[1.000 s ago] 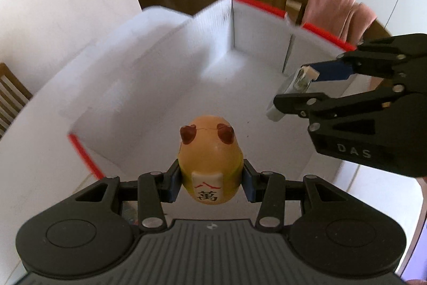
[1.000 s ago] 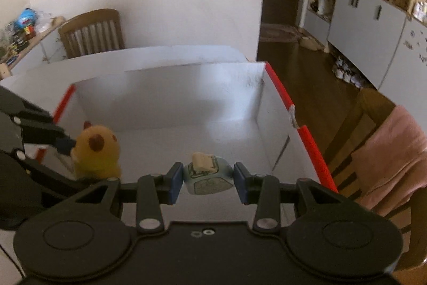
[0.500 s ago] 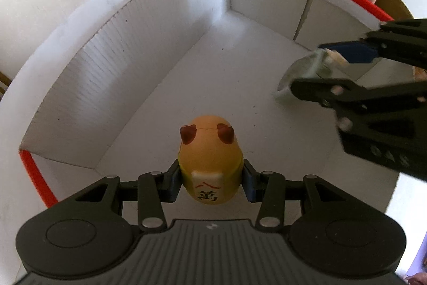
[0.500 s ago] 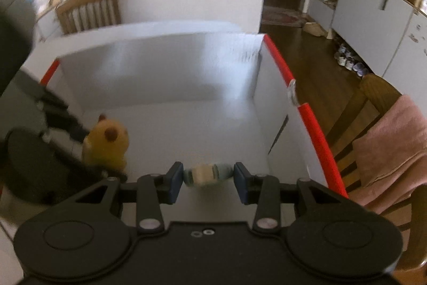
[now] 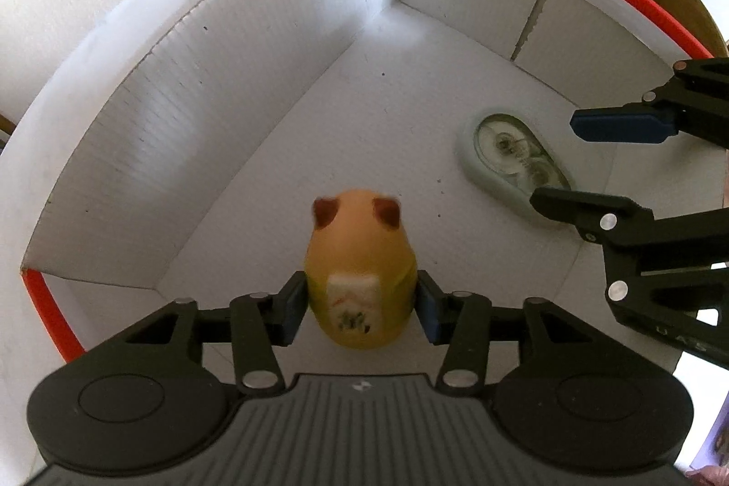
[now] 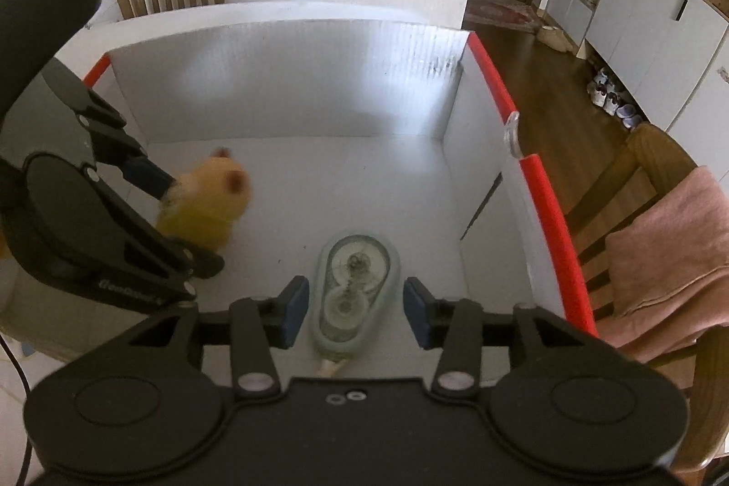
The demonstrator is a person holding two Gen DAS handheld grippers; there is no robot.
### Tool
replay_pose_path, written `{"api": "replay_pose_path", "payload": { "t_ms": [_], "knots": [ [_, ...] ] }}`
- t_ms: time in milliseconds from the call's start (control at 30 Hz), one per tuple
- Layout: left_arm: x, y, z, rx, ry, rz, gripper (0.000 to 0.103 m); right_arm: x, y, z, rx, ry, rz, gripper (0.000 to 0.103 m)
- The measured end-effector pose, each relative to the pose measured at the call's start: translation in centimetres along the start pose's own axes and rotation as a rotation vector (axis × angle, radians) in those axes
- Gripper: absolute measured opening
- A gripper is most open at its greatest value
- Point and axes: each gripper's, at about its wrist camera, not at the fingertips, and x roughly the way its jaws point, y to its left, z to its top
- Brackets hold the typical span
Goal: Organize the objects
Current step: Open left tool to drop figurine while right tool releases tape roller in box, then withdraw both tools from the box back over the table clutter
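Your left gripper has its pads right beside the yellow hamster toy, but the toy is blurred in both views, and you cannot tell whether the pads press it or stand just clear. Its base and the floor under it are hidden behind the toy itself.

Your right gripper stands apart, pads clear on both sides of the pale green correction tape dispenser, which lies flat on the floor of the white box. Its nib end is cut off behind the gripper body.

The toy and the dispenser sit well apart inside the box. The red-edged wall runs close along your right; the far corner and the floor ahead of both tools lie bare. A wooden chair with a pink towel stands just outside that wall.
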Motion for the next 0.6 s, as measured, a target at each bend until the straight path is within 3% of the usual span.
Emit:
{"api": "replay_pose_path", "payload": {
  "t_ms": [67, 300, 600],
  "knots": [
    [-0.2, -0.1, -0.4, -0.002, -0.014, 0.0, 0.059, -0.4, -0.4, 0.3, 0.007, -0.014, 0.006, 0.056],
    [-2.5, 0.3, -1.1, -0.035, -0.089, -0.014, 0.06, -3.1, 0.0, 0.4, -0.003, -0.079, 0.025, 0.057],
    [-7.6, 0.8, -4.0, -0.089, -0.241, -0.017, 0.06, -6.8, 0.2, 0.4, 0.008, -0.148, 0.074, 0.057]
  ]
}}
